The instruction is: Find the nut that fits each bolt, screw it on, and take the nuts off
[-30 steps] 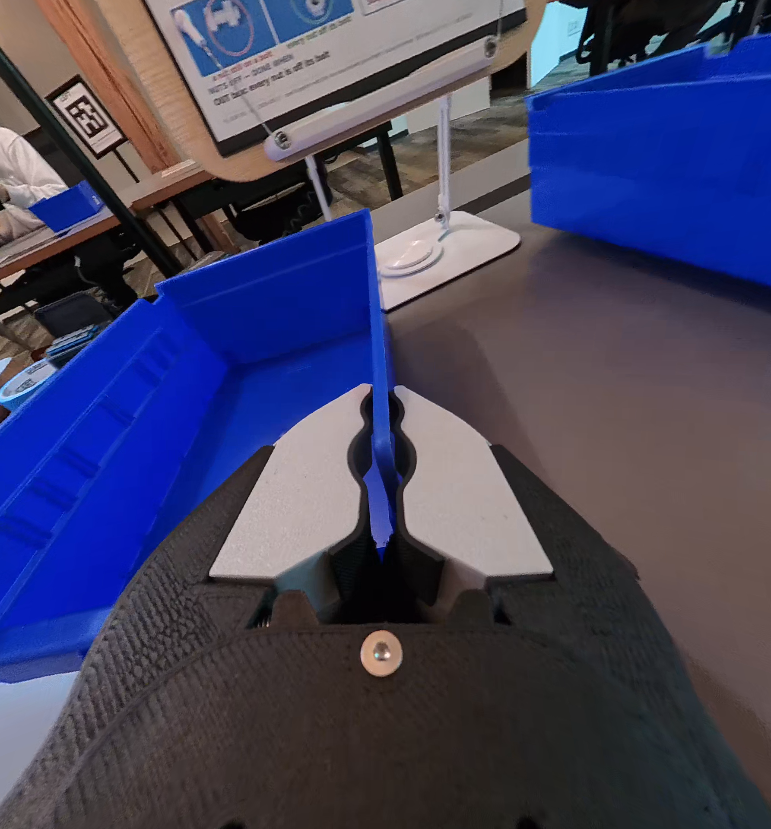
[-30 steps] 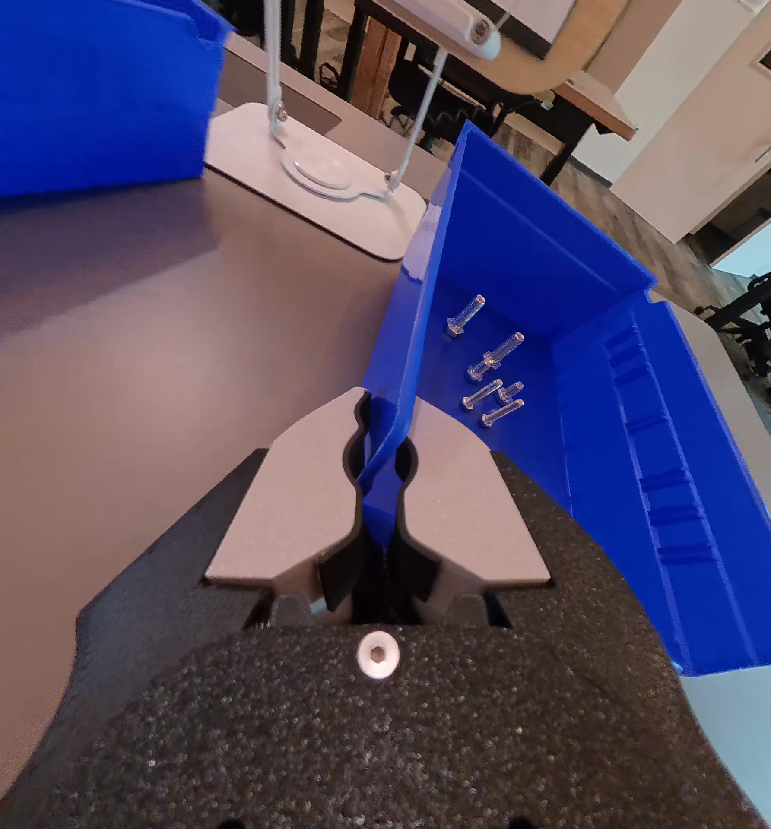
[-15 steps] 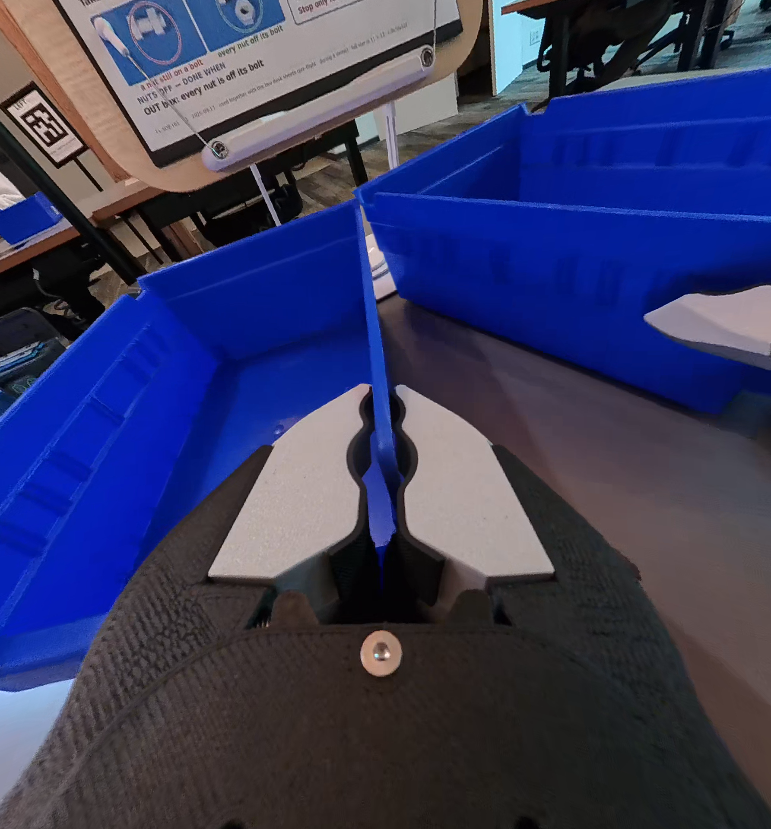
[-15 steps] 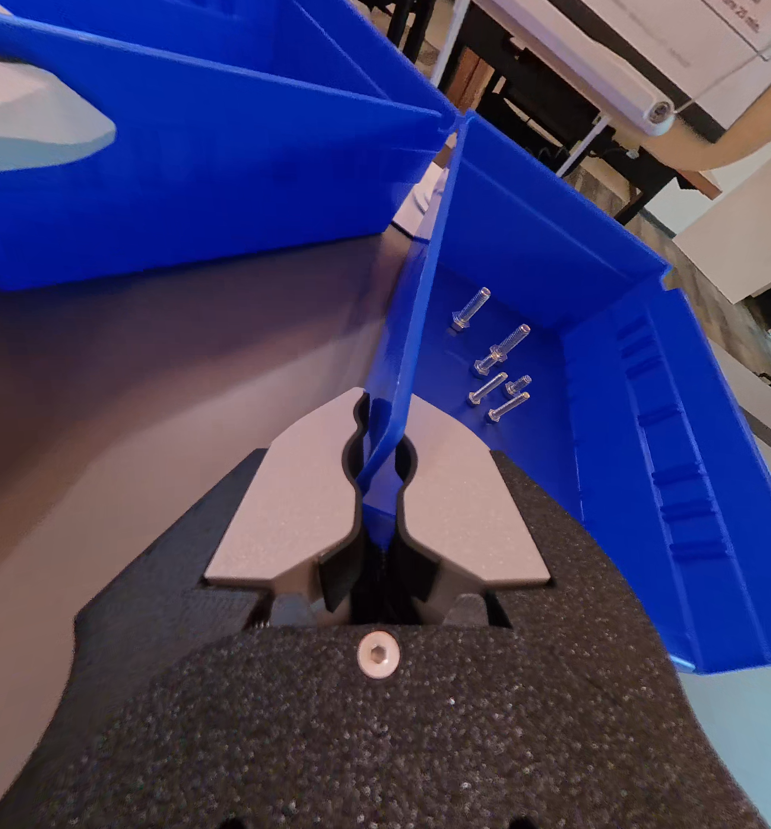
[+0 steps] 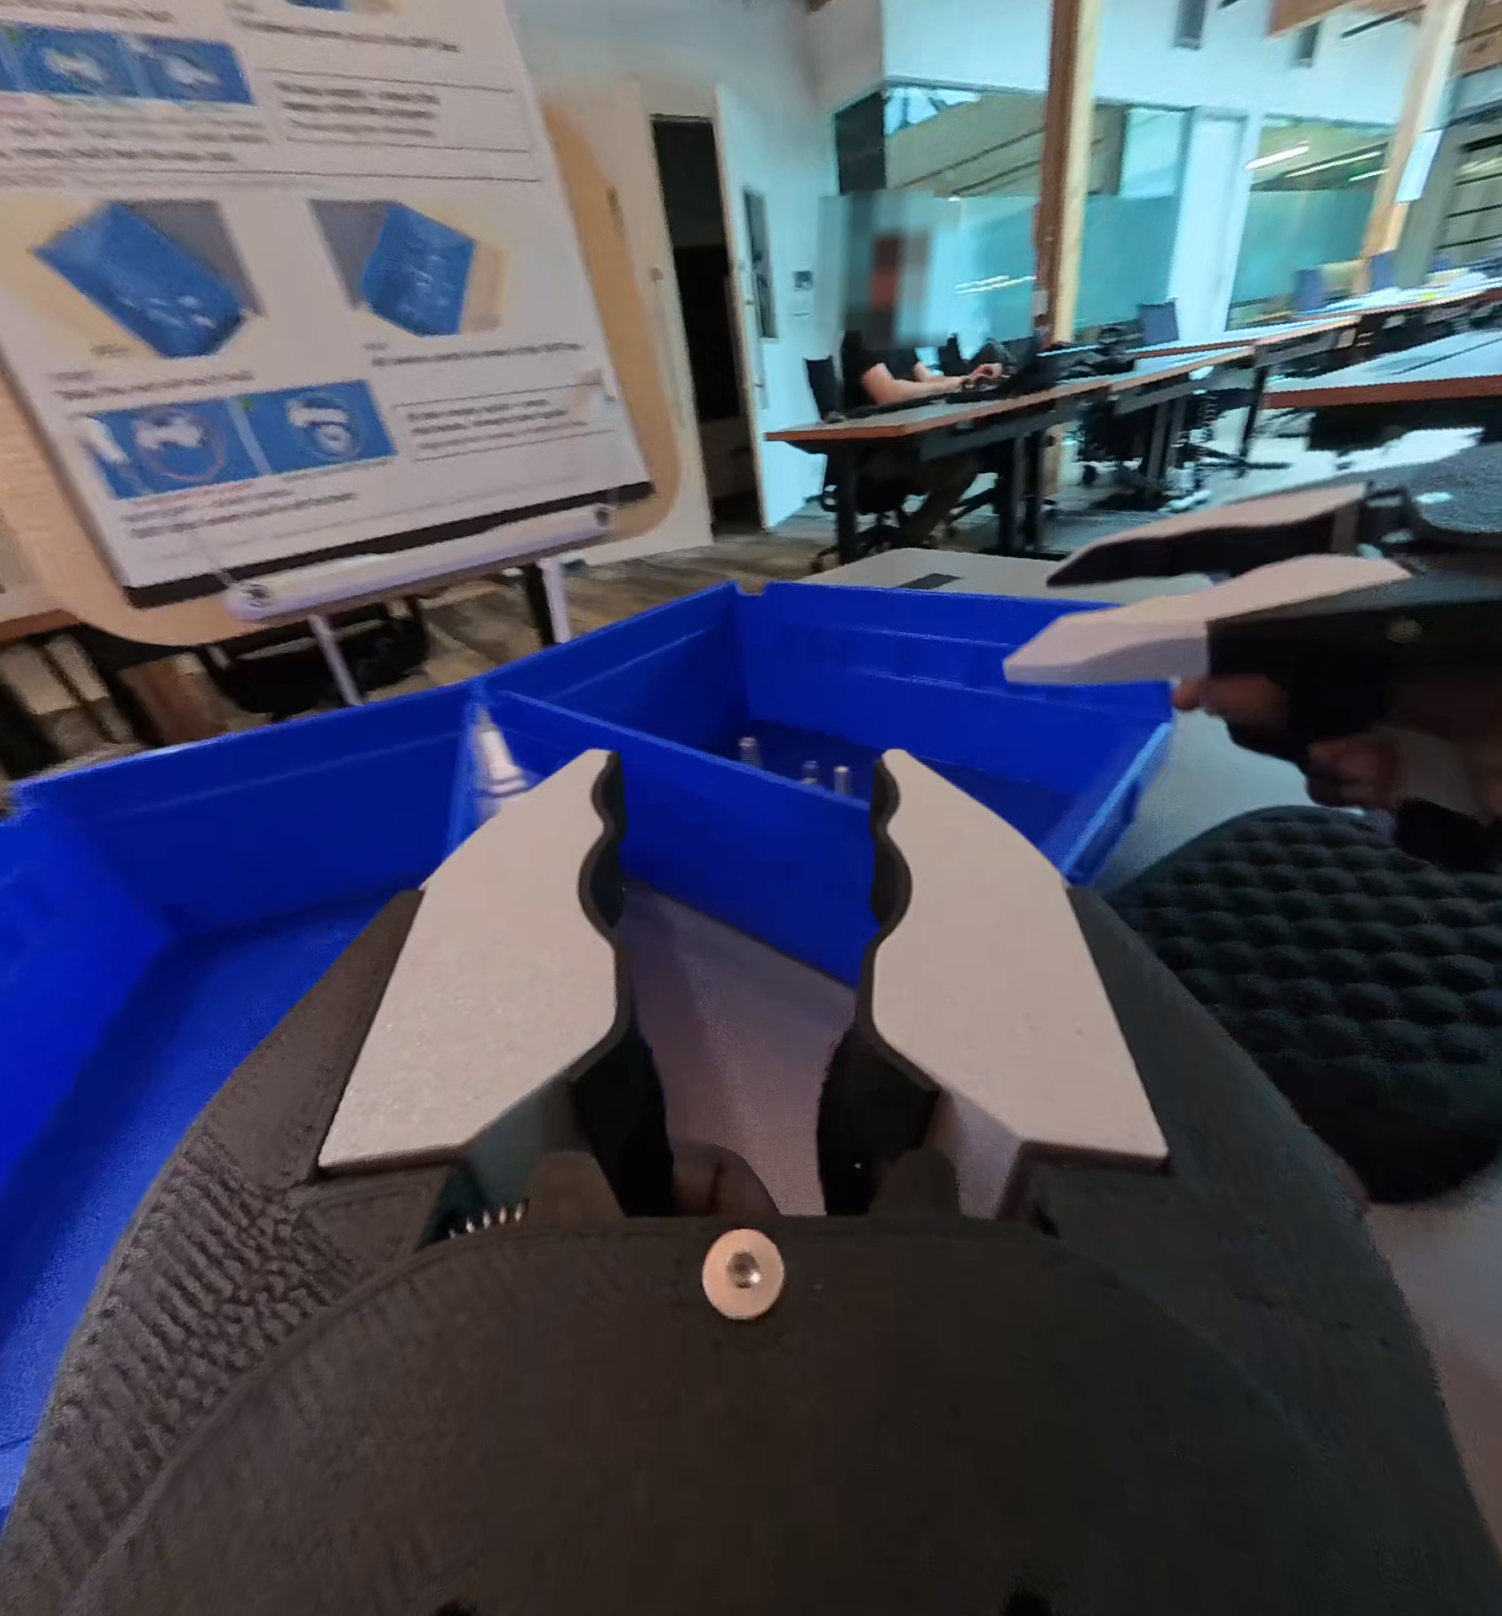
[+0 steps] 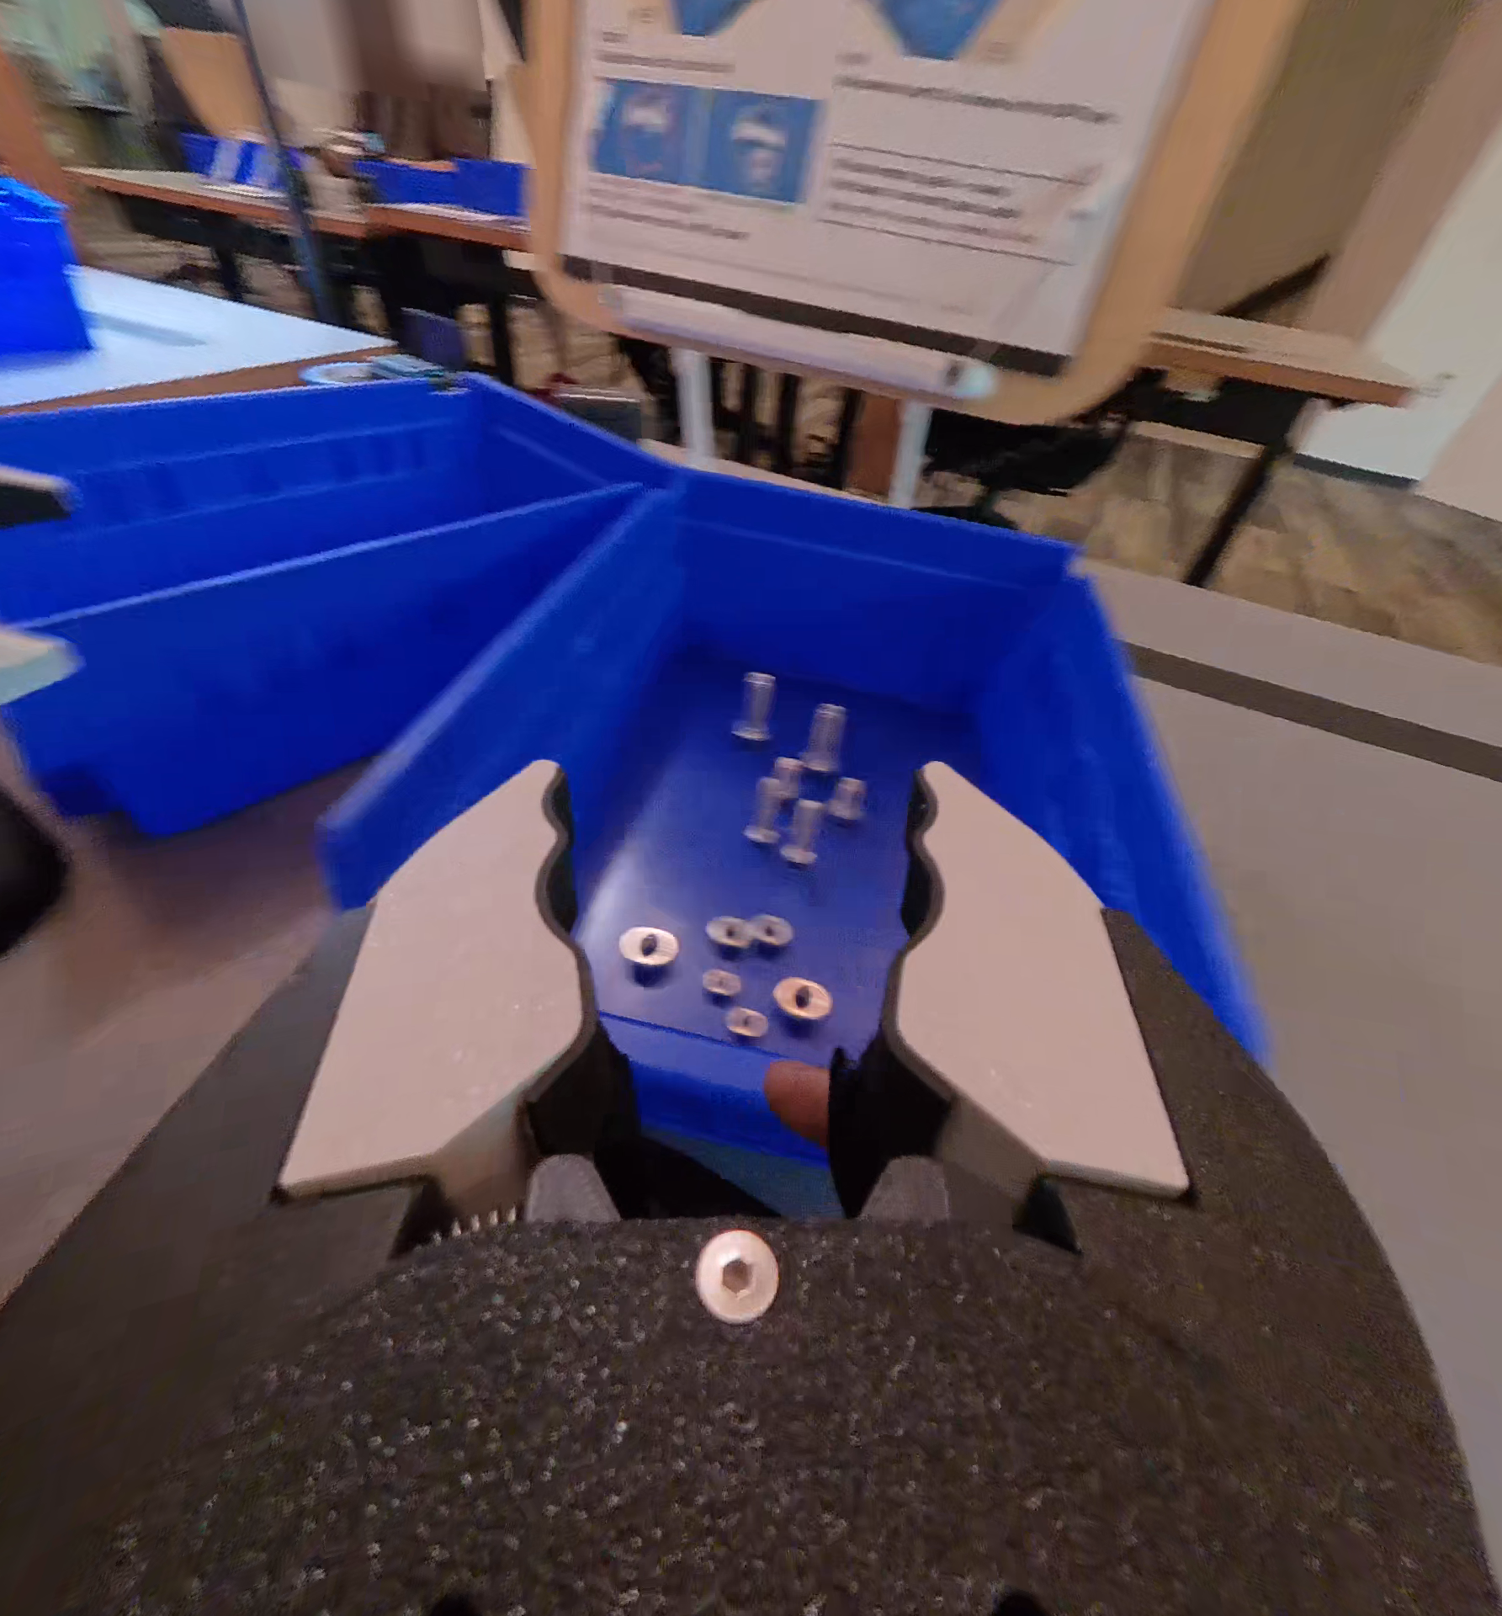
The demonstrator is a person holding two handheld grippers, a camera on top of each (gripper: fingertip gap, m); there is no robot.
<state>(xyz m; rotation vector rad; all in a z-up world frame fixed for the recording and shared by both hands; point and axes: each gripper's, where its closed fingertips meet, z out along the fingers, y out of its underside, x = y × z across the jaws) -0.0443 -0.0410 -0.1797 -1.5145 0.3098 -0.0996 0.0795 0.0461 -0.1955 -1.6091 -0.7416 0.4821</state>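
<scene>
The left gripper [image 5: 743, 861] has its jaws spread wide and holds nothing; grey bench [image 5: 730, 988] surface shows through the gap between them. To the left of these jaws lies a blue bin [image 5: 118, 962], its floor bare where it can be seen. Straight ahead of the jaws sits a second blue bin [image 5: 730, 857], its near wall just beyond the fingertips, and a few bolt shafts [image 5: 808, 774] poke up above that wall. Up and to the right of the jaws, the right gripper [image 5: 1053, 630] hangs over this bin's far right corner, with a hand [image 5: 1307, 743] under it. A black dimpled pad [image 5: 1342, 988] lies on the bench to the right of the left jaws.

In the right wrist view, the right gripper [image 6: 737, 861] is likewise released, jaws apart and empty. Between and just beyond its fingers lies the second blue bin [image 6: 1070, 787], seen from above. Six silver bolts [image 6: 786, 778] lie clustered toward the far end of the bin floor, ahead of the jaws. Six silver nuts [image 6: 730, 971] lie loose nearer, framed in the gap between the jaws, apart from the bolts. The other blue bin [image 6: 249, 630] stands to the left of the jaws, its corner touching or just beside the first; blur hides which. A printed instruction board [image 6: 834, 175] on a stand rises beyond both bins.
</scene>
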